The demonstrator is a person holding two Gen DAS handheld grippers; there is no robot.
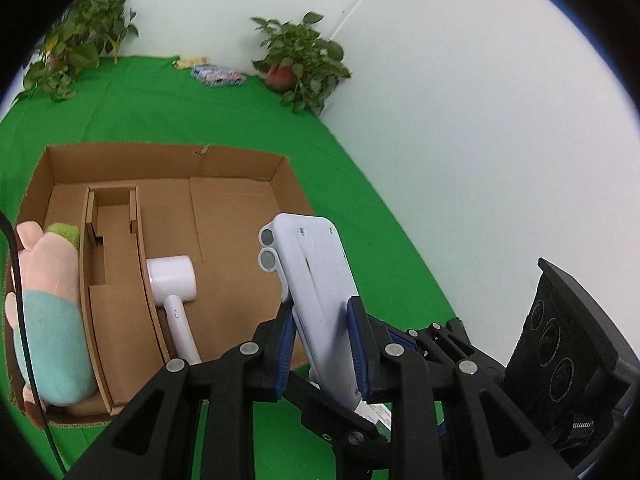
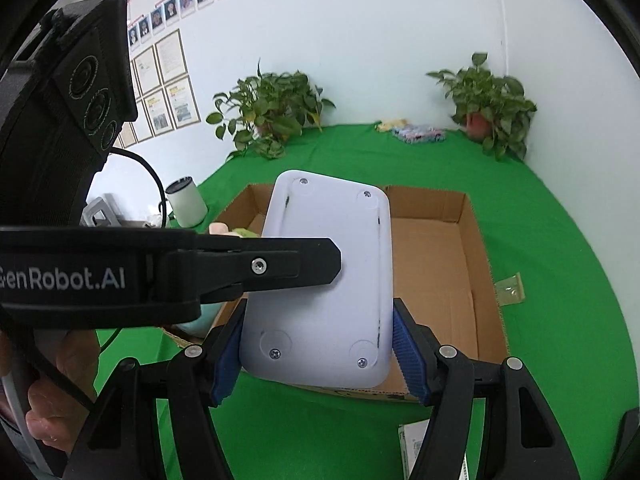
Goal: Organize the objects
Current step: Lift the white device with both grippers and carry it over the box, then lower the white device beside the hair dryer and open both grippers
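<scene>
White device point(image 2: 324, 280) clamped by both grippers' jaws above cardboard box point(image 2: 460, 248).

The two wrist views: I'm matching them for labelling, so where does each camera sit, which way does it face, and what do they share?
Left wrist: on the left gripper, facing down over the cardboard box; its pads clamp the white device by its thin edges.
Right wrist: on the right gripper, facing the box and far wall; pads grip the device's wide sides; left gripper finger and a hand show.
Shared: device, box, two potted plants, green cloth.
</scene>
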